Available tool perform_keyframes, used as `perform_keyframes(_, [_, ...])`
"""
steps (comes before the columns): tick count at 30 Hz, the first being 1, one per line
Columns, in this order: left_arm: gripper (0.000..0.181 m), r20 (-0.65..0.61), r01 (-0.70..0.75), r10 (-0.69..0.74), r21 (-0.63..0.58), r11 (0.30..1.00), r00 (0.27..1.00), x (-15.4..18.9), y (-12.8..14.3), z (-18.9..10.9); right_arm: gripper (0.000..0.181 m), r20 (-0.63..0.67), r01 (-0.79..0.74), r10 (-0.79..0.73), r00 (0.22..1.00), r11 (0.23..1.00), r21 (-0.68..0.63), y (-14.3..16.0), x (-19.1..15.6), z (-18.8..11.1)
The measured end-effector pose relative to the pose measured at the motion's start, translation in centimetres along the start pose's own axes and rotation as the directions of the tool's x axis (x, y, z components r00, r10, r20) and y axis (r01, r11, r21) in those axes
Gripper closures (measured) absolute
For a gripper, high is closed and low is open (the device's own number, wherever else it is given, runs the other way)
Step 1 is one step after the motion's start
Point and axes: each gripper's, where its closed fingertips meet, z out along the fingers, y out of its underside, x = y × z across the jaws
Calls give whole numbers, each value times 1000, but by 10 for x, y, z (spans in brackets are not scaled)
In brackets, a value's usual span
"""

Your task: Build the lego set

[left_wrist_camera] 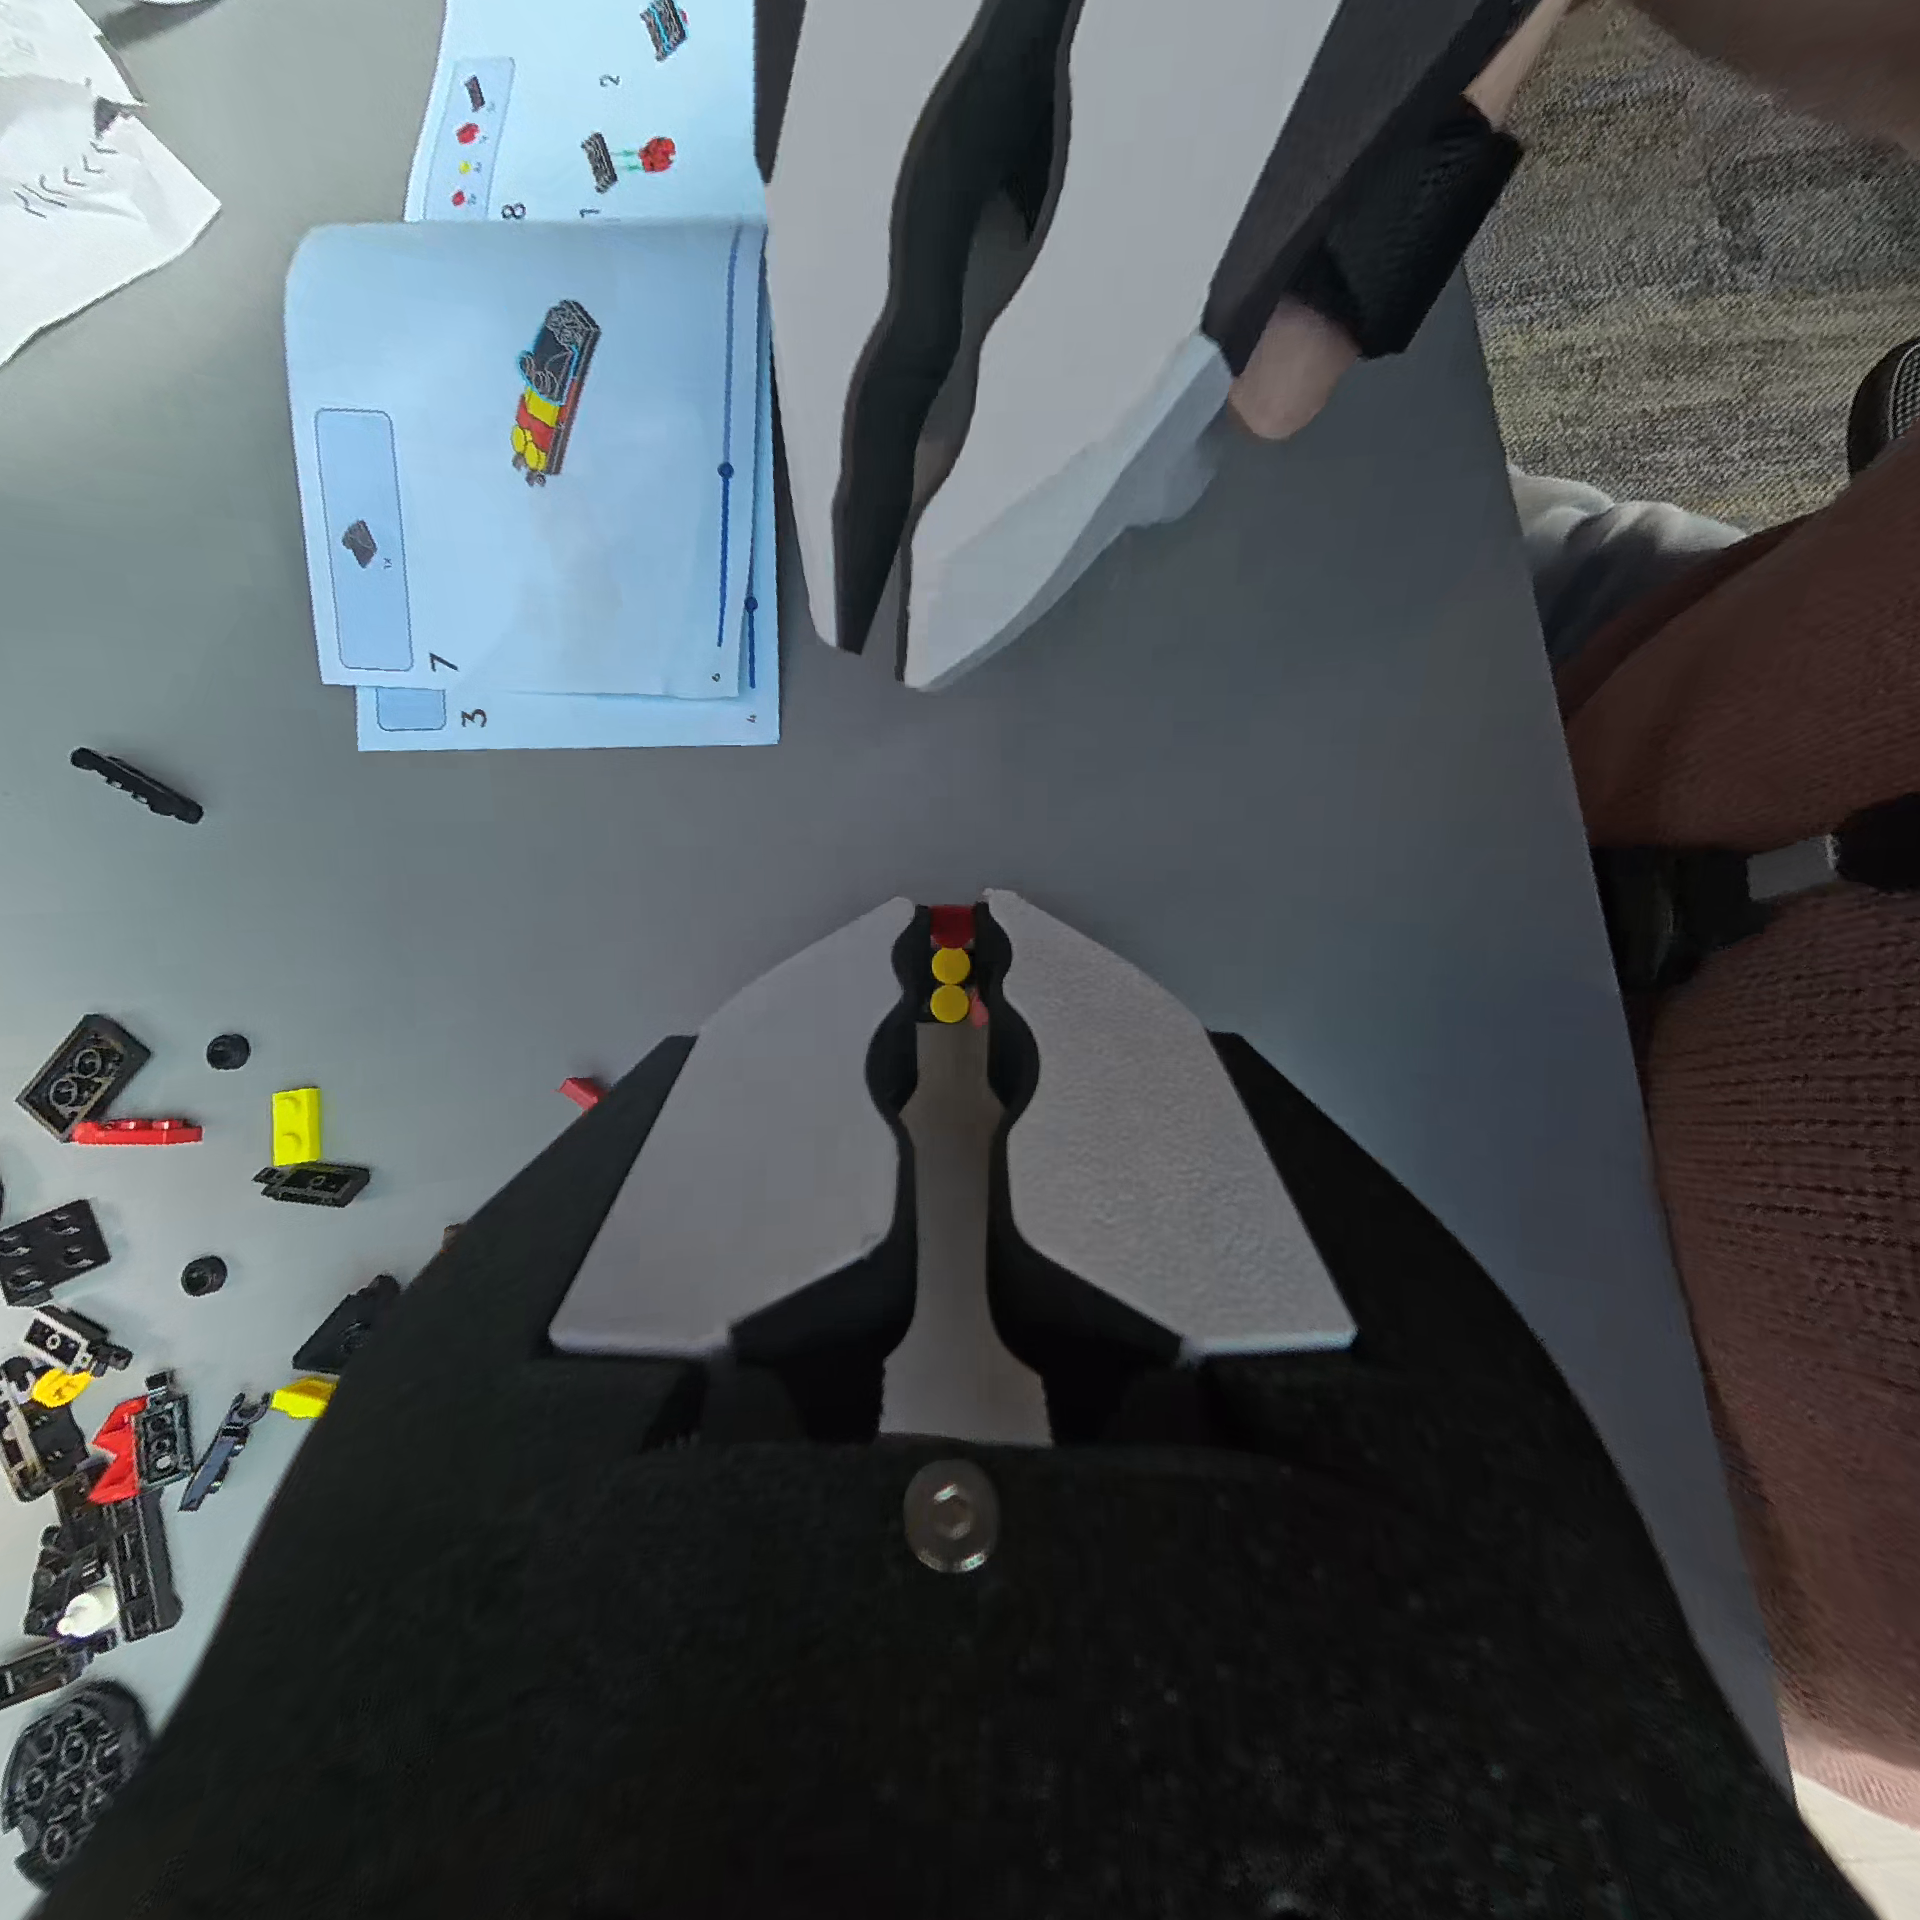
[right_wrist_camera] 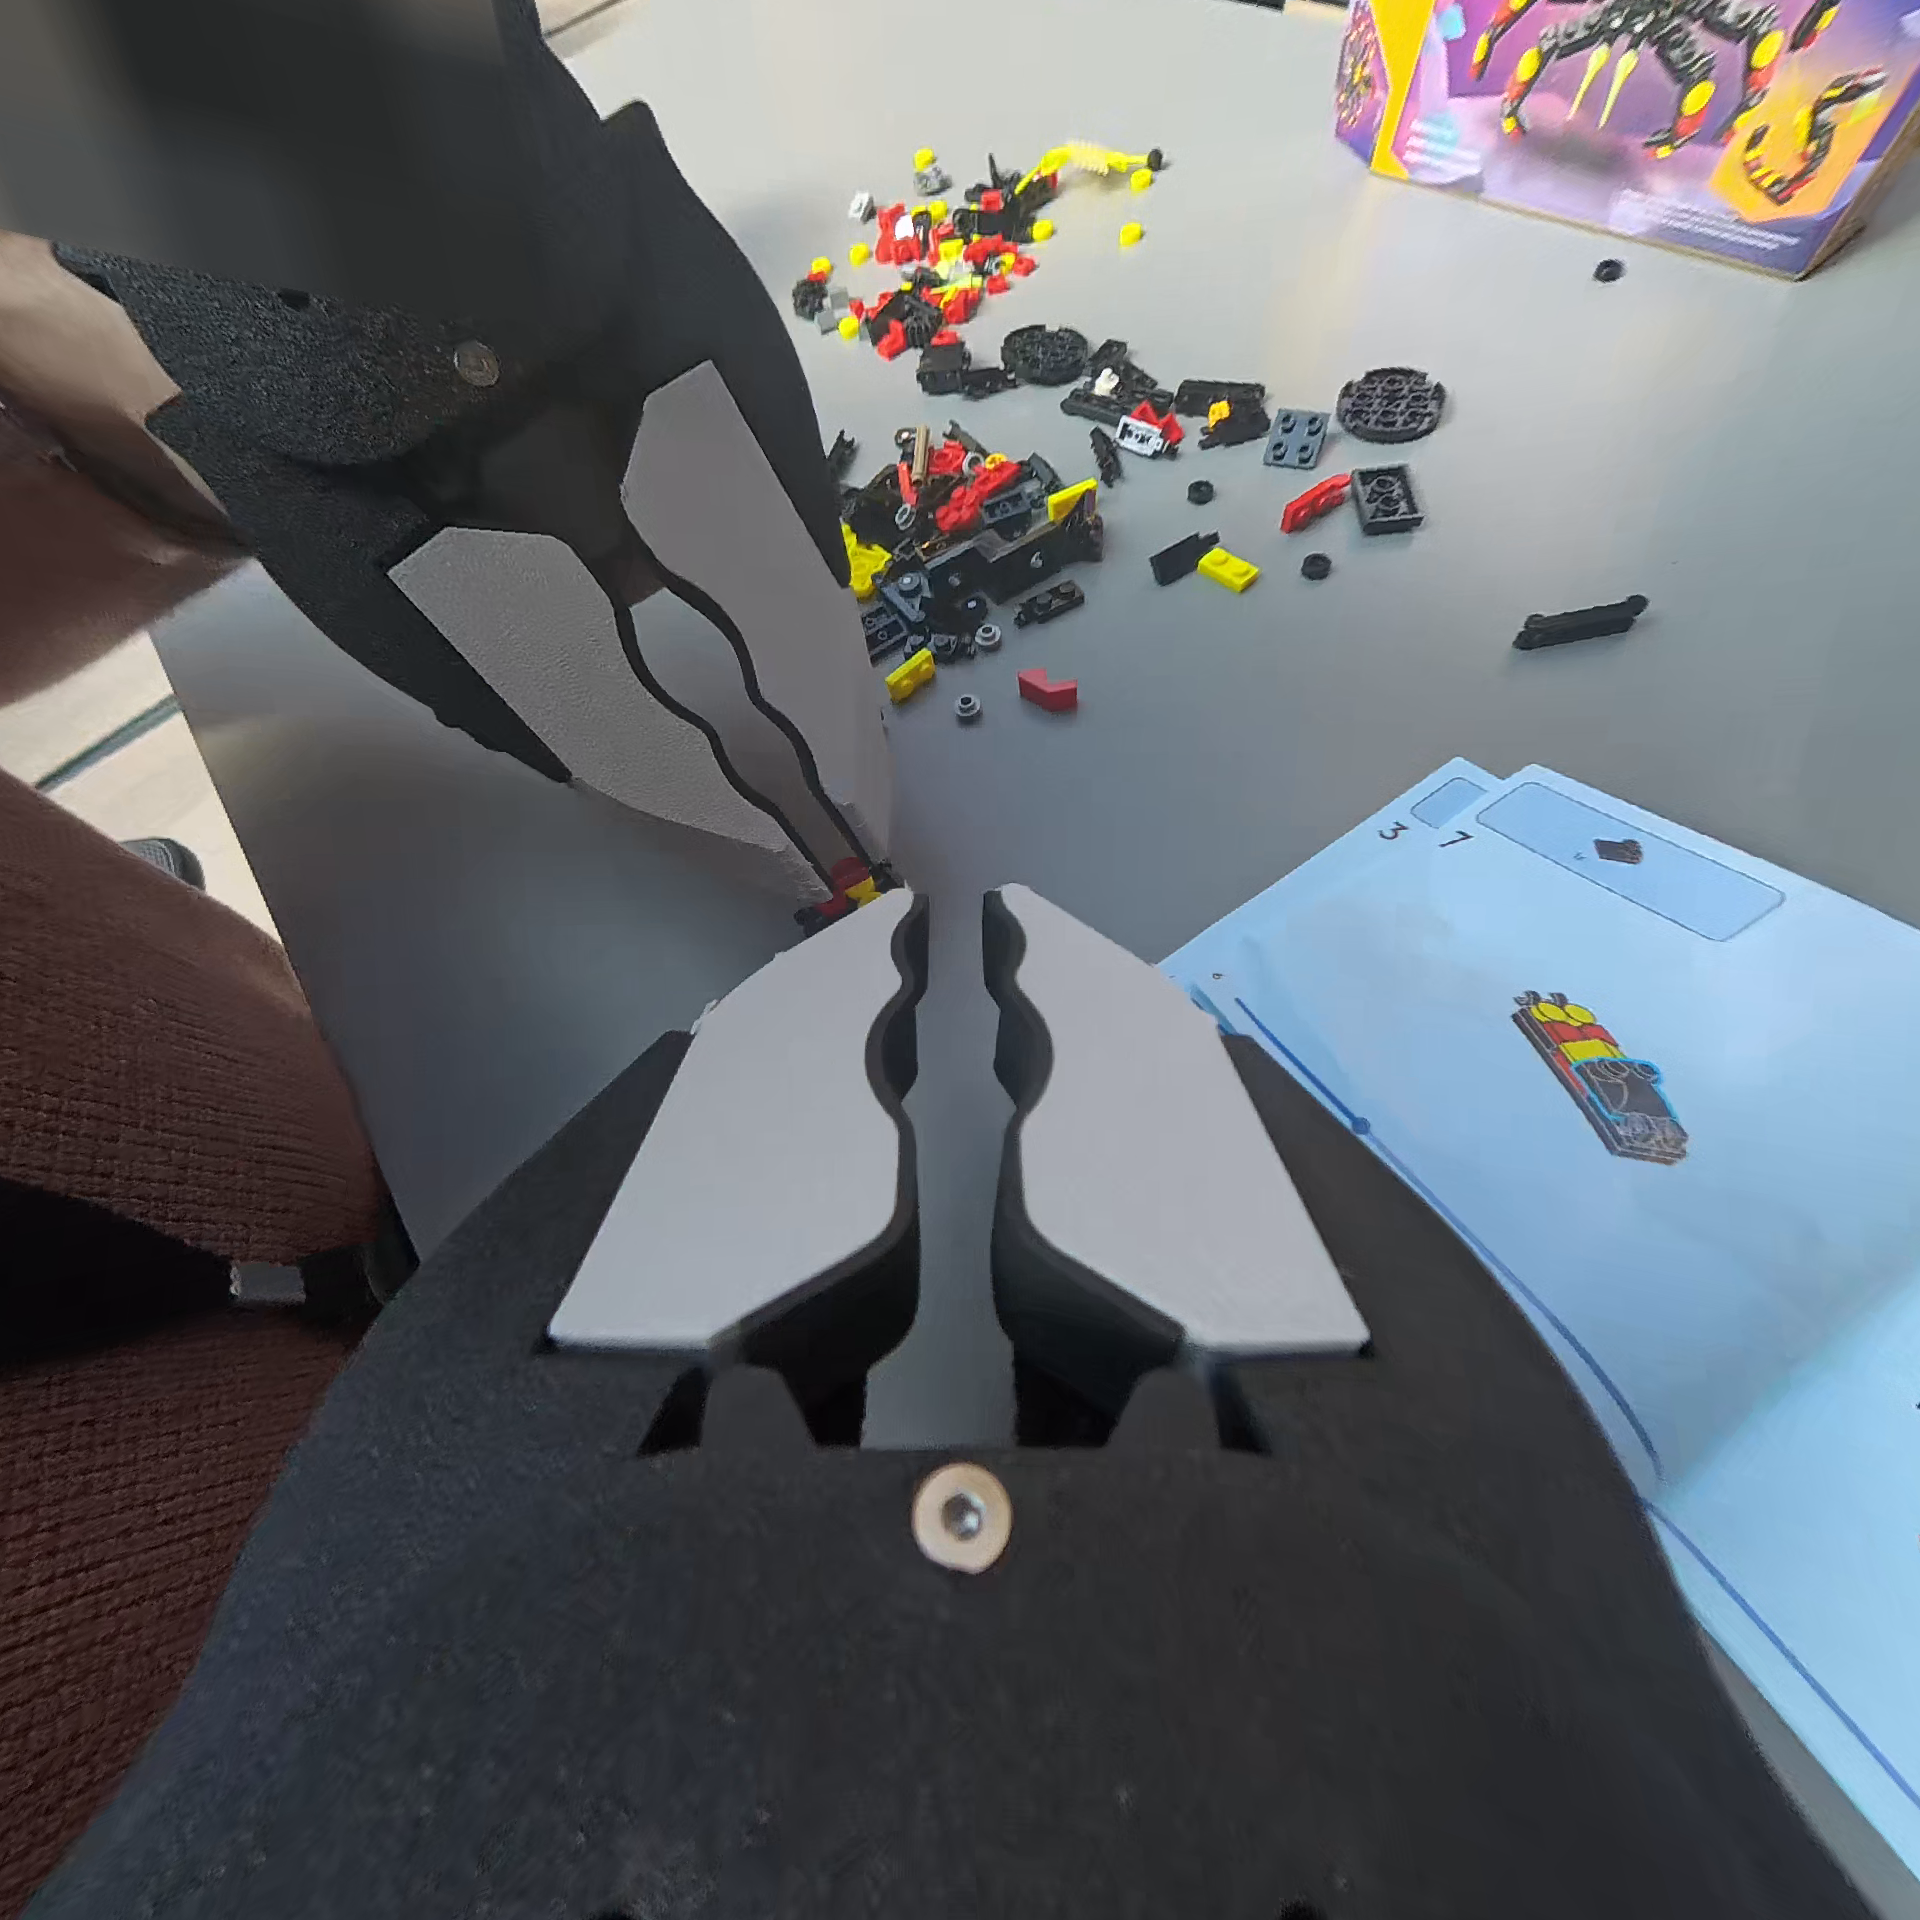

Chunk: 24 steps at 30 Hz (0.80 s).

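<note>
My left gripper [left_wrist_camera: 951,909] is shut on a small lego assembly [left_wrist_camera: 950,971], a black piece with a red part and two yellow round studs on top, held just above the grey table [left_wrist_camera: 1195,831]. In the right wrist view the left gripper [right_wrist_camera: 857,883] comes in from the upper left with the red and yellow assembly [right_wrist_camera: 847,883] at its tips. My right gripper [right_wrist_camera: 954,904] is empty, its jaws a narrow gap apart, with its tips close beside the assembly. It also shows in the left wrist view [left_wrist_camera: 878,660], pointing at my left gripper across a short stretch of table.
An open blue instruction booklet [left_wrist_camera: 540,468] [right_wrist_camera: 1610,1091] lies beside the grippers. A pile of loose black, red and yellow pieces [right_wrist_camera: 987,468] [left_wrist_camera: 104,1351] lies beyond, with a red piece [right_wrist_camera: 1047,689] nearest. The set's box [right_wrist_camera: 1621,125] stands at the back. The table edge [left_wrist_camera: 1558,675] and a person's brown sleeve [left_wrist_camera: 1766,1143] are close by.
</note>
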Motion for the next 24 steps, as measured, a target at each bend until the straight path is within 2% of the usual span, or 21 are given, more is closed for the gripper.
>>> perform_keyframes(1, [174,-3,12,-12,25,1000,1000,-1,-2,-2,172,-12,-11,12,1000,1000,28,-3,2,-6])
perform_keyframes(5, [174,-21,26,-24,94,995,999,-5,-13,-4,170,-79,-29,38,996,994,109,-8,12,-32])
perform_keyframes(11, [174,-27,-4,8,122,992,1000,-5,-27,2,165,-133,-96,114,985,986,137,8,22,-60])
perform_keyframes(19, [173,-48,-35,43,159,987,998,3,-46,12,164,-172,-120,148,974,979,162,15,23,-82])
perform_keyframes(24, [173,-64,-58,70,175,983,996,9,-54,22,164,-164,-139,168,972,975,175,19,17,-83])
